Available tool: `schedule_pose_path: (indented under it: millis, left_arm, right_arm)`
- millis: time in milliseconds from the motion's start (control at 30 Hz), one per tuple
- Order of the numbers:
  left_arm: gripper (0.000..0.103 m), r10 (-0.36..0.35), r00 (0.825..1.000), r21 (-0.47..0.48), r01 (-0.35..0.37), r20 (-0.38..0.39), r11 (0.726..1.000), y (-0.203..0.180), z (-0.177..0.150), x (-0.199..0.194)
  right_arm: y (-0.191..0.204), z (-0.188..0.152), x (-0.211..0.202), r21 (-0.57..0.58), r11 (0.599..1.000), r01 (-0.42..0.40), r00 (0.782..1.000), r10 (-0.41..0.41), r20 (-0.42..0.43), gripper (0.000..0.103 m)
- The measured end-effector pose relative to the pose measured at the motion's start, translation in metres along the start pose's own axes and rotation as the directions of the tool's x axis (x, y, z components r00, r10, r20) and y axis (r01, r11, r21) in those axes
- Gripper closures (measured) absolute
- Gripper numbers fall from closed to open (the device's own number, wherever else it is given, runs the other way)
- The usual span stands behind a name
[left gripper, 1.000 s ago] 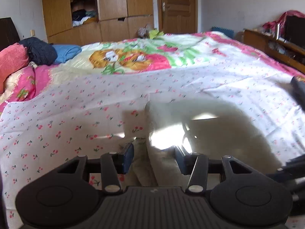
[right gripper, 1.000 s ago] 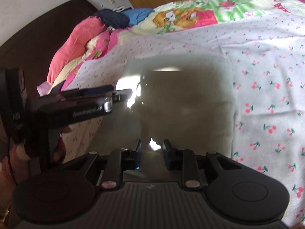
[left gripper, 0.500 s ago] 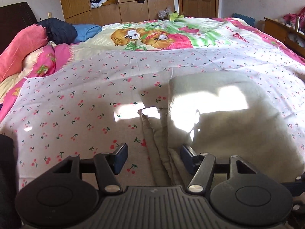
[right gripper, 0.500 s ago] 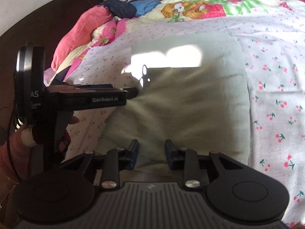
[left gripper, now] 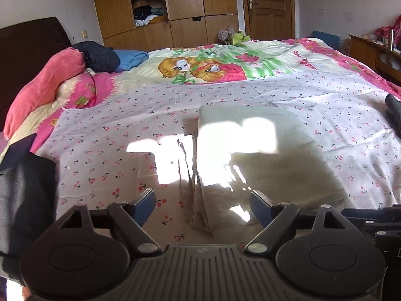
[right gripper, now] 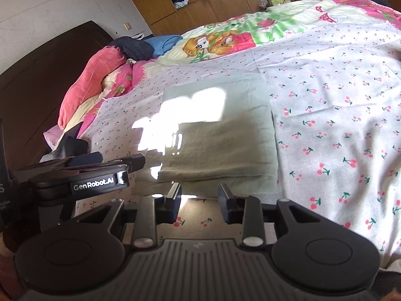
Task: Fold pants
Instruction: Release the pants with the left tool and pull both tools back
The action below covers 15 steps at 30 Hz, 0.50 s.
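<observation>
The pale beige-green pants (left gripper: 263, 155) lie folded into a flat rectangle on the cherry-print sheet (left gripper: 105, 155), half in a bright sun patch. My left gripper (left gripper: 201, 202) hangs just short of their near left corner; its jaws are opening wide, and the pads touch no cloth. In the right wrist view the pants (right gripper: 220, 135) lie straight ahead. My right gripper (right gripper: 199, 195) hovers before their near edge with a narrow gap between its fingers, open, only sheet below.
Pink pillows (left gripper: 45, 87) and dark and blue clothes (left gripper: 100, 55) are piled by the dark headboard at the left. A dark garment (left gripper: 25, 195) lies at the near left. A cartoon-print blanket (left gripper: 213, 67) covers the far bed. A wooden wardrobe (left gripper: 175, 7) stands beyond it.
Both grippers have drawn back and risen from the pants. The left gripper's jaws have spread wide and let go of the cloth's edge. The right gripper has come off the near edge.
</observation>
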<state>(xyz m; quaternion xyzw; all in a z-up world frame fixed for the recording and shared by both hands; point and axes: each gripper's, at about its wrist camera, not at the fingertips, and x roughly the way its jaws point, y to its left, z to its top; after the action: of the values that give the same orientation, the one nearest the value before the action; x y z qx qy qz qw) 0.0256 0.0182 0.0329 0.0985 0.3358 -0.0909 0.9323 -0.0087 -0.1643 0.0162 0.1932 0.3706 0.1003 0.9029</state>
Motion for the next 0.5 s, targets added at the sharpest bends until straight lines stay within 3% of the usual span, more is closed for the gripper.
schedule_pose_path:
  millis: [100, 500]
  left_arm:
    - [0.0, 0.038, 0.999, 0.015, -0.039, 0.033, 0.999, -0.006, -0.004, -0.015]
    - [0.0, -0.002, 1.0, -0.05, 0.003, 0.019, 0.999, -0.008, -0.021, -0.023]
  right_arm:
    - [0.004, -0.006, -0.008, 0.0, 1.0, -0.001, 1.0, 0.001, 0.018, 0.069]
    - [0.009, -0.018, -0.019, -0.019, 1.0, 0.02, 0.999, -0.019, 0.05, 0.065]
